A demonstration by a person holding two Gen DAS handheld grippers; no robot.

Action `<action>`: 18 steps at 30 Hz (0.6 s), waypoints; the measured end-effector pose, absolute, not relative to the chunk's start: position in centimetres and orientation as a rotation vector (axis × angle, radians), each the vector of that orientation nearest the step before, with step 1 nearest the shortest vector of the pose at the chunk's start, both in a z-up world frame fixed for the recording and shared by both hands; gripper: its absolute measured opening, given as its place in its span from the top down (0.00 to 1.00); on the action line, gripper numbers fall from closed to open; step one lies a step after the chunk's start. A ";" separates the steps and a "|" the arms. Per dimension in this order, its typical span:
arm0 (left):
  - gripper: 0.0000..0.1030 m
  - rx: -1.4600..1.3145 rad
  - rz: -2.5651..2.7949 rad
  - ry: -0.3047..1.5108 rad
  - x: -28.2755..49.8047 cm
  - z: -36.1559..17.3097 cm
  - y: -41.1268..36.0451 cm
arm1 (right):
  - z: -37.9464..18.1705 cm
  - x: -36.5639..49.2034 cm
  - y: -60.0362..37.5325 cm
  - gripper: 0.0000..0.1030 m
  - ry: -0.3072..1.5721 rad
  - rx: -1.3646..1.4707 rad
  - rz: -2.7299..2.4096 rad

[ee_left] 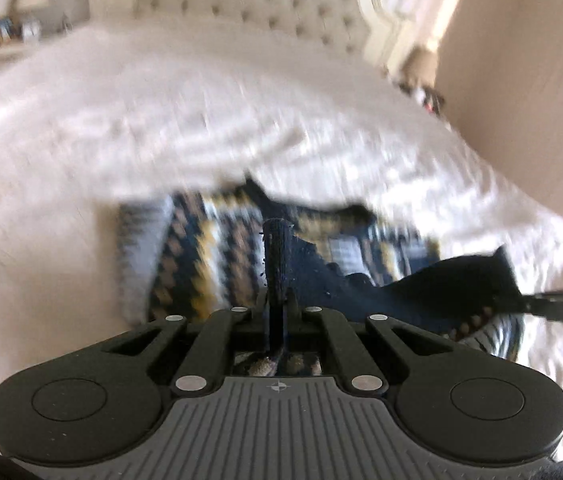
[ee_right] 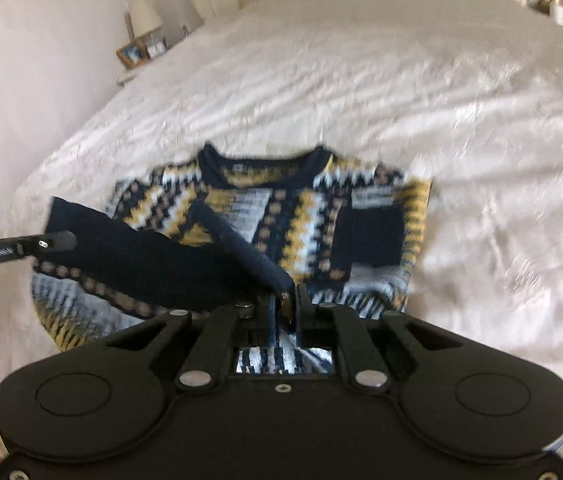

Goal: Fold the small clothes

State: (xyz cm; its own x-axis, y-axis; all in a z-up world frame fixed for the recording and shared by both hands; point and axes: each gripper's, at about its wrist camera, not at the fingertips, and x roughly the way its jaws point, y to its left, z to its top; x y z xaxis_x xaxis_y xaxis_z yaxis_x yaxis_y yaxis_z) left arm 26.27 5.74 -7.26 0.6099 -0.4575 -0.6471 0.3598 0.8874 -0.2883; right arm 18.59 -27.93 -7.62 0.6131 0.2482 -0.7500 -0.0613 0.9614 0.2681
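A small knitted sweater [ee_right: 281, 208] in navy, yellow and white lies on the white bed, collar away from me; it also shows in the left wrist view [ee_left: 201, 248]. Its navy bottom hem [ee_right: 153, 256] is lifted off the bed and stretched between the two grippers. My left gripper [ee_left: 277, 304] is shut on one end of the hem [ee_left: 277, 256]. My right gripper [ee_right: 285, 300] is shut on the other end. The left gripper's fingers [ee_right: 53, 242] show at the left of the right wrist view. The right gripper's fingers [ee_left: 561, 300] show at the right edge of the left wrist view.
The white bedspread [ee_right: 401, 80] spreads wide around the sweater. A tufted headboard [ee_left: 261, 4] stands at the far end. A bedside table with a lamp [ee_right: 143, 20] and picture frame [ee_right: 131, 54] is at far left. The bed's edge is close below.
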 end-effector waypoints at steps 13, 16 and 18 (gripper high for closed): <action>0.95 -0.012 -0.481 0.706 39.3 -5.8 2.6 | -8.3 30.8 -31.2 0.89 0.849 0.324 0.113; 0.95 0.041 -0.493 0.789 41.8 -8.7 1.7 | -10.6 33.1 -32.3 0.90 0.897 0.348 0.072; 0.94 0.079 -0.493 0.873 43.4 -11.0 0.8 | -12.0 34.0 -32.8 0.81 0.935 0.368 0.062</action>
